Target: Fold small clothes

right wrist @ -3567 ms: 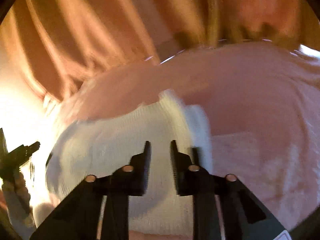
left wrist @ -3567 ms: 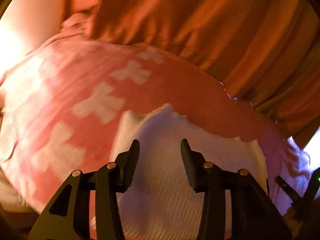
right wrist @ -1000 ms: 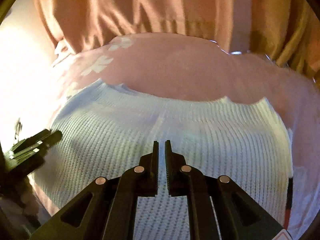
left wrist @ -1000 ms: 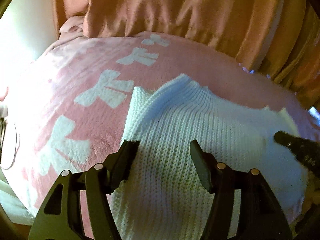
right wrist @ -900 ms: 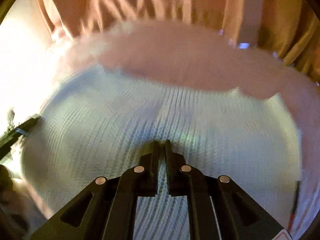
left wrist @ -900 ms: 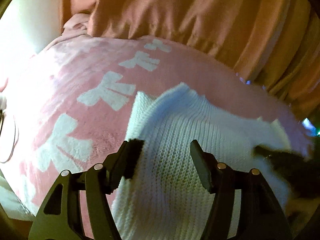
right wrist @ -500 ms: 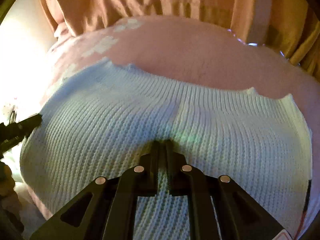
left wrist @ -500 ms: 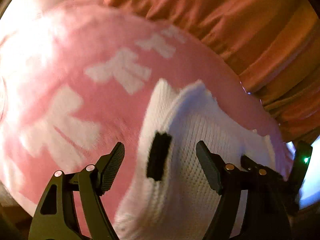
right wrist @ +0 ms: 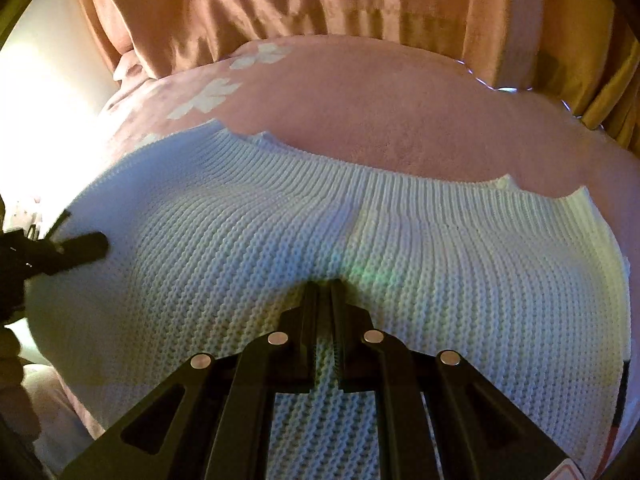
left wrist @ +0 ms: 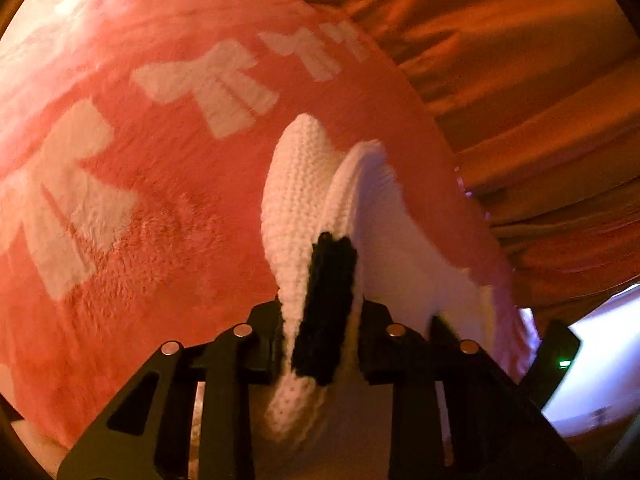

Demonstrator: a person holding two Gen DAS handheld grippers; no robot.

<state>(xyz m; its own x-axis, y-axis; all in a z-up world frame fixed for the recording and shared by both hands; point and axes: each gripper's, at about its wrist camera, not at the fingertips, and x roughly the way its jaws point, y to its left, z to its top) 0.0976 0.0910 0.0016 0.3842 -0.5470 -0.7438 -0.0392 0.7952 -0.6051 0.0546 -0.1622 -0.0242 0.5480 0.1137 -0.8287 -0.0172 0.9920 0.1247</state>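
Left gripper (left wrist: 320, 312): my jaws closing on the white knit garment (left wrist: 296, 200) edge between them;
Right gripper (right wrist: 324, 304): my jaws closed, tips on the knit;
Writing: none readable

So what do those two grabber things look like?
Both are black plastic. The left gripper and the right gripper each have two flat fingers on angled arms with triangle cut-outs, joined by round silver pins. A small green light glows on the right one's body.
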